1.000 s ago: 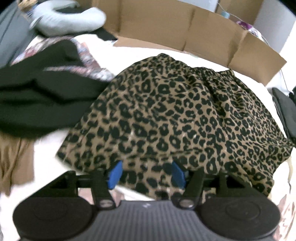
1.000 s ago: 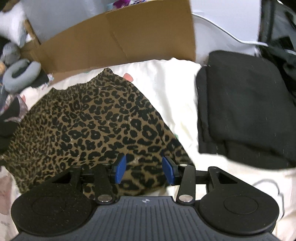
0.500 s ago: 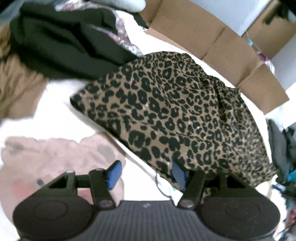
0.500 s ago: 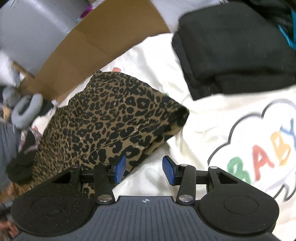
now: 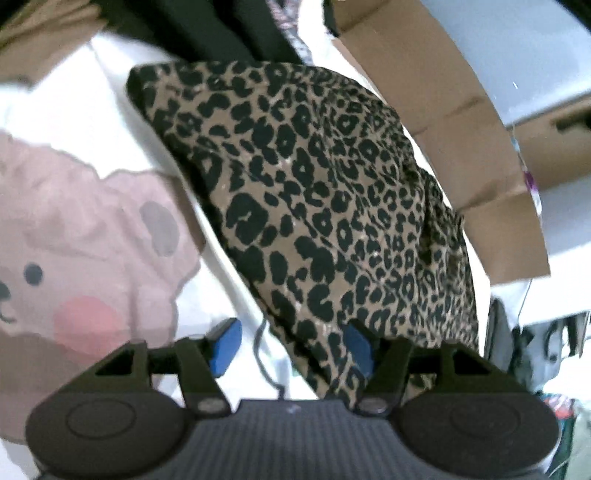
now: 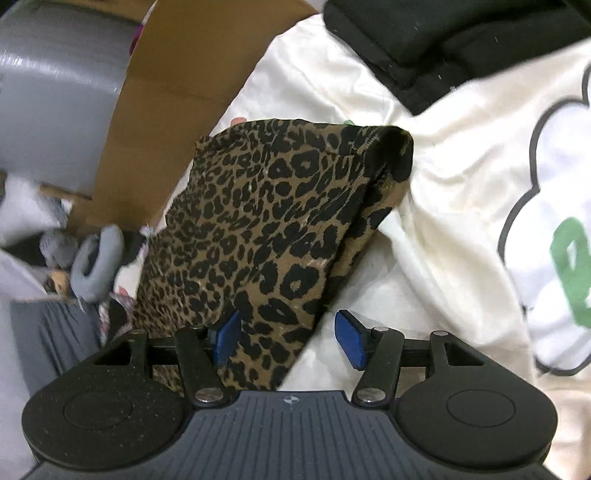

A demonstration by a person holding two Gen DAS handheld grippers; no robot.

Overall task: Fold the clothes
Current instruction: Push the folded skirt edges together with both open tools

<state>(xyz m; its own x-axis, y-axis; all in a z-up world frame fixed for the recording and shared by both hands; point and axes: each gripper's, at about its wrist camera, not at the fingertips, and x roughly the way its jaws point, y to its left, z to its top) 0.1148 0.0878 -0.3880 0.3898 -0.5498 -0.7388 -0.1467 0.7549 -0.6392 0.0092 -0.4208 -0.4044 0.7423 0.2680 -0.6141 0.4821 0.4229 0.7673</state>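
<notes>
Standing here watching, both tools are down low over the bed. The left gripper (image 5: 291,349) has its blue pads spread fairly wide, and its jaws have just been opening a touch more. The near edge of the leopard-print garment (image 5: 325,206) runs between them, lying against the right-hand pad while the other pad sits clear over the white bedspread (image 5: 110,110), so nothing's actually pinched. From that tool the garment stretches away toward 12 o'clock as a long folded slab. At about 9 o'clock there's a pink bear print (image 5: 81,266) on the bedspread, a dark pile of clothes (image 5: 207,29) sits up at 11 o'clock, and a flattened cardboard box (image 5: 461,140) runs along from 1 to 3 o'clock.

The right gripper (image 6: 288,341) is about the same deal: jaws wide apart and just been opening. The garment's (image 6: 266,221) near corner sits by the left-hand pad, and the right-hand pad is over bare bedspread (image 6: 424,240), so no grip there either. The fabric runs off toward 12 o'clock and ends in a thick folded edge. Up at 1 o'clock there's a folded black garment (image 6: 443,33), at 3 o'clock a cloud print with a green letter (image 6: 569,266), and at 9 o'clock a grey neck pillow (image 6: 98,264).
</notes>
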